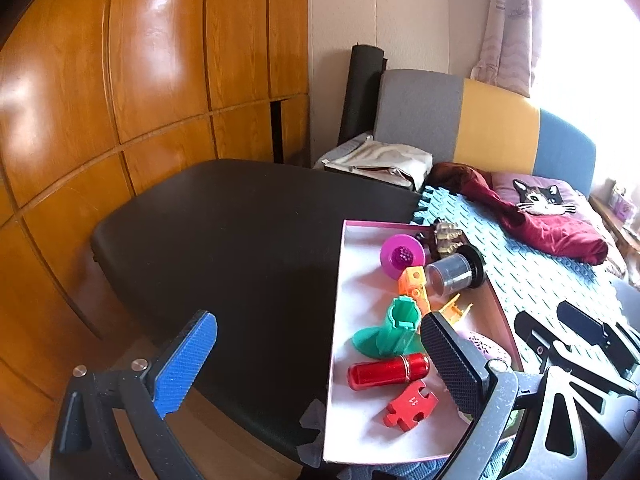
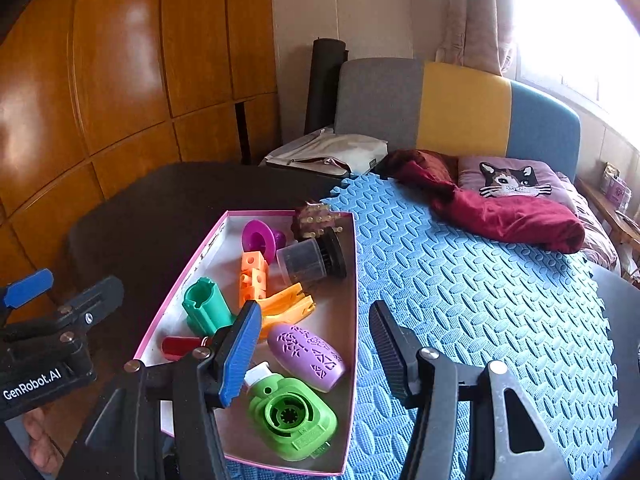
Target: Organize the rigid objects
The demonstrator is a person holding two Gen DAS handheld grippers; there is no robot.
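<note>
A shallow pink-rimmed box (image 1: 341, 280) (image 2: 180, 280) holds several toys. Among them are a magenta spool (image 1: 402, 256) (image 2: 260, 240), a clear jar with a black lid (image 1: 452, 274) (image 2: 308, 260), orange blocks (image 2: 252, 272), a green tube piece (image 1: 396, 328) (image 2: 204, 304), a red cylinder (image 1: 388, 370), a red puzzle piece (image 1: 410, 404), a purple oval (image 2: 308, 354) and a green round gadget (image 2: 292, 416). My left gripper (image 1: 320, 360) hovers open over the box's left edge, holding nothing. My right gripper (image 2: 314, 348) is open above the purple oval, pads clear of it.
The box straddles a black table (image 1: 220, 240) and a blue foam mat (image 2: 480, 300). A dark red cloth (image 2: 500, 216) and a cat cushion (image 2: 508, 178) lie at the mat's far end, before a padded backrest. Wooden cupboard doors (image 1: 140, 100) stand to the left.
</note>
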